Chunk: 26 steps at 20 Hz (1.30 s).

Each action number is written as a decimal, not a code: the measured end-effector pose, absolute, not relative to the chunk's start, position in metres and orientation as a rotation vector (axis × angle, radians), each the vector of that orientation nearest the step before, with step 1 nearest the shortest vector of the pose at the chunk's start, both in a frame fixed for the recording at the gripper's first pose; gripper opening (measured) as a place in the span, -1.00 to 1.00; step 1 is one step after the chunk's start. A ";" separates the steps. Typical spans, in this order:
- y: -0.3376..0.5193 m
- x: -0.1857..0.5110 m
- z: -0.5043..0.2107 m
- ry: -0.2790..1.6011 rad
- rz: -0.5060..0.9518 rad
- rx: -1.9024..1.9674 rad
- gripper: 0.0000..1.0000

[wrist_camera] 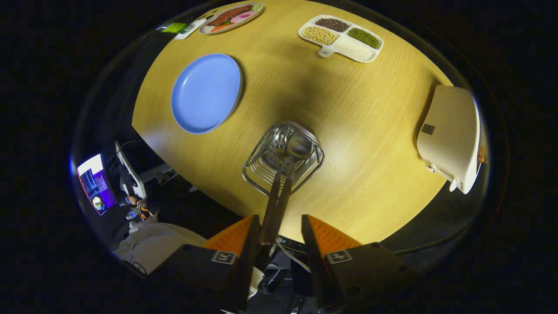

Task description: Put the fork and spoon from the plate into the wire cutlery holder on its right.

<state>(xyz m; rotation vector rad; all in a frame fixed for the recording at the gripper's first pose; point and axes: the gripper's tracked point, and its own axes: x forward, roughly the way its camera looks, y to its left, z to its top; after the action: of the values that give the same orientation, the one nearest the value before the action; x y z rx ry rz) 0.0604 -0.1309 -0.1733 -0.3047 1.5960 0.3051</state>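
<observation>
The wire cutlery holder (pixel 283 159) stands on the round wooden table (pixel 348 131), just ahead of my fingers. A spoon (pixel 299 146) stands in it bowl down. A second handle, probably the fork (pixel 272 205), stands beside the spoon's, and both handles lean back up towards me. The blue plate (pixel 206 92), to the left of the holder and beyond it, has nothing on it. My gripper (pixel 279 216) is open above the table's near edge. The two handle ends rise into the gap between its fingers, close to the left one, and the right finger stands well apart from them.
A white divided tray of beans and grains (pixel 341 38) lies at the far side, with an oval plate of food (pixel 231 17) to its left. A white appliance (pixel 451 137) sits at the table's right edge. Off the table to the left are a monitor (pixel 96 183) and white cloth (pixel 152 246).
</observation>
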 end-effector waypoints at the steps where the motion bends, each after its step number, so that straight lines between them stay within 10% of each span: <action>1: -0.127 0.059 -0.169 1.571 0.311 -0.280 0.50; 2: -0.123 0.059 -0.164 1.540 0.320 -0.253 0.95; 3: -0.118 0.058 -0.160 1.508 0.330 -0.232 1.00; 17: -0.101 0.030 -0.047 0.804 0.273 -0.047 0.99; 26: -0.135 0.019 0.051 0.265 -0.011 0.078 0.99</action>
<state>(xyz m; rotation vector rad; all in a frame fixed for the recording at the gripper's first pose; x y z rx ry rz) 0.0189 -0.1354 0.0507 0.0775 0.2652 -0.0105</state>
